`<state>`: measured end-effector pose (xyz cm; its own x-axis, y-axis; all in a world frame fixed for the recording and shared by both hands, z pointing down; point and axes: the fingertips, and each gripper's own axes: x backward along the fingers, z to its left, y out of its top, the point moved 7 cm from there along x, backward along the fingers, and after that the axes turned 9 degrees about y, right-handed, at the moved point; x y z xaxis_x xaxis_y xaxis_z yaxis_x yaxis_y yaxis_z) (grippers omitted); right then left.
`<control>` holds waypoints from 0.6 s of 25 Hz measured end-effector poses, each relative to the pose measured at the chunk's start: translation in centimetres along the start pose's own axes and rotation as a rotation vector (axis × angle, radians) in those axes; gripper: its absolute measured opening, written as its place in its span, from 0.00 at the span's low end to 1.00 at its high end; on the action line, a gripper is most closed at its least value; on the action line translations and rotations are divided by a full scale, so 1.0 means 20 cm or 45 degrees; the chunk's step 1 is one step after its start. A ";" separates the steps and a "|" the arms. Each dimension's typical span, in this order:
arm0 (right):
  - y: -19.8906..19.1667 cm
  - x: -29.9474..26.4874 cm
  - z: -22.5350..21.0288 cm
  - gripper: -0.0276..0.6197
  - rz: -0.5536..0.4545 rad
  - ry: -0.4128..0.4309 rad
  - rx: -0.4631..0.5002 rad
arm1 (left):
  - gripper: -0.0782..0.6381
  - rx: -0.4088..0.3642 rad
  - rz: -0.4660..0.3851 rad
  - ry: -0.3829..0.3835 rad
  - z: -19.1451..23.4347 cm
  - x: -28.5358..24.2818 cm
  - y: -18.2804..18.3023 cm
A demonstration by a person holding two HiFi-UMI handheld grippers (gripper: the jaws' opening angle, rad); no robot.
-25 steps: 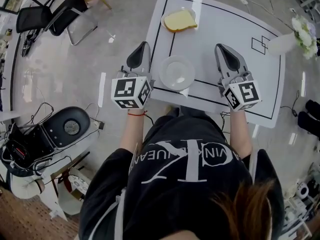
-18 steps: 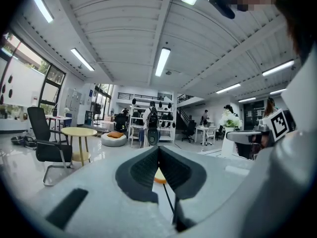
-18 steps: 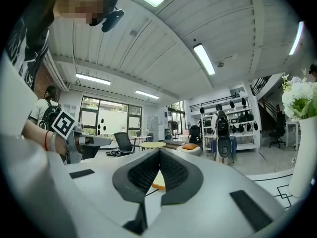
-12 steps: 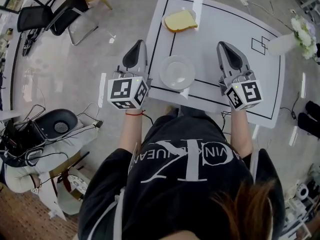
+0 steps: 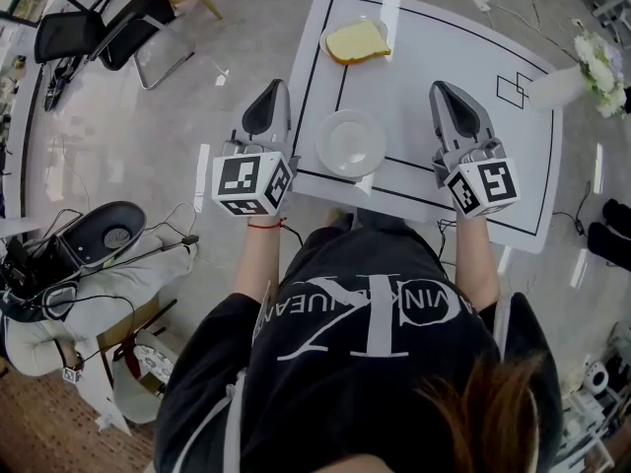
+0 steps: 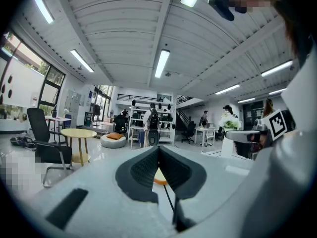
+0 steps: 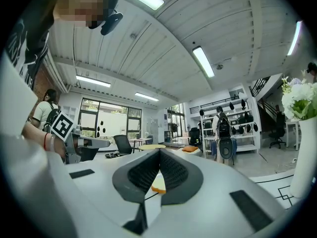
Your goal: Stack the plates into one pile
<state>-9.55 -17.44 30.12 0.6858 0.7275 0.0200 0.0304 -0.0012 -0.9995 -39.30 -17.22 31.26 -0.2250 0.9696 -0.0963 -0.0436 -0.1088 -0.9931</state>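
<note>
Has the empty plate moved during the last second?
No. The empty plate lies in the same spot as a second ago, just as far in from the near left corner of the table.

The empty plate (image 5: 350, 142) had bare desk (image 5: 444, 47) all round it. Left of the plate, the left gripper (image 5: 269, 89) hung by the desk's edge. Right of the plate, the right gripper (image 5: 442, 91) hung over the desk. Both had their fingers together and were clear of the plate. Beyond the plate, open surface ran up to the bread plate (image 5: 328, 33). Far right of the plate, a vase of flowers (image 5: 557, 85) stood at the desk's edge.
</note>
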 end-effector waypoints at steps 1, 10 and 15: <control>0.00 0.00 0.00 0.05 0.000 0.002 0.002 | 0.12 0.000 0.002 0.000 0.00 0.00 0.00; -0.01 -0.02 -0.01 0.05 0.002 0.000 -0.003 | 0.12 0.005 0.015 -0.001 0.01 -0.03 -0.02; -0.01 -0.03 -0.01 0.05 0.007 0.005 -0.005 | 0.12 0.009 0.022 -0.001 0.02 -0.03 -0.02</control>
<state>-9.76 -17.94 30.35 0.6886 0.7250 0.0143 0.0294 -0.0083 -0.9995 -39.49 -17.83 31.79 -0.2267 0.9673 -0.1136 -0.0463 -0.1272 -0.9908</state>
